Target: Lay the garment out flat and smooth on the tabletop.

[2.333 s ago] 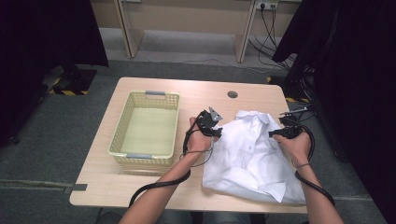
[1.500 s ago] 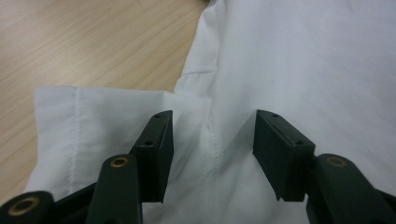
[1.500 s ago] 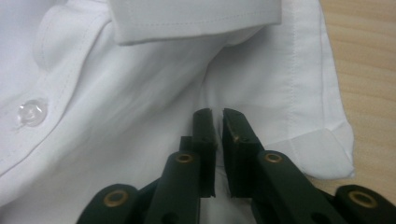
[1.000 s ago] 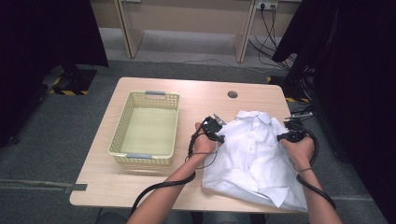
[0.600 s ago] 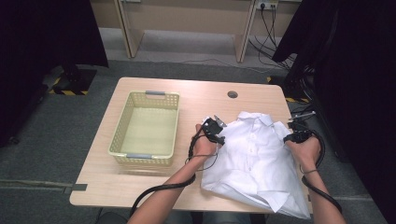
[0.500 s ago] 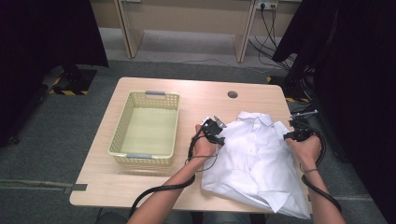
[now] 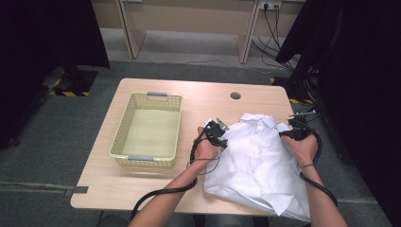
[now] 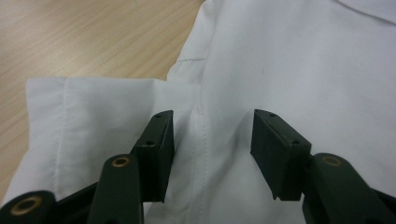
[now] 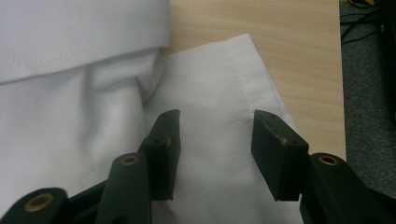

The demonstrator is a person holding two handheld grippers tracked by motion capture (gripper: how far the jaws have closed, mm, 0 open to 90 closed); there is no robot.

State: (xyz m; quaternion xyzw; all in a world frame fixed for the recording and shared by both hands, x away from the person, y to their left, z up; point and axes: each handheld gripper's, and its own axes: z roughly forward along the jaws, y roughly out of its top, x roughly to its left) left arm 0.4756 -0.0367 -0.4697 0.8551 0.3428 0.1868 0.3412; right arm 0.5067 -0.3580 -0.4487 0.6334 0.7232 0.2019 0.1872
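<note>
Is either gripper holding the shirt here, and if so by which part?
Nothing is held. The left gripper stands open over the shirt near a sleeve seam. The right gripper, jaws just opened, is open over the other sleeve's edge, with no cloth pinched.

Tabletop [image 7: 142, 189]: light wood, round cable hole [image 7: 235, 95] near far edge. Bears one pale yellow mesh basket [image 7: 124, 134], left; one white shirt [image 7: 257, 165], spread flat, right.

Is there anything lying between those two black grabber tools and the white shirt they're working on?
Nothing visible does. The left gripper and the right gripper each hang right over the white shirt with jaws apart and bare cloth between them. The right gripper's jaws have just been opening, and no cloth is pinched.
</note>
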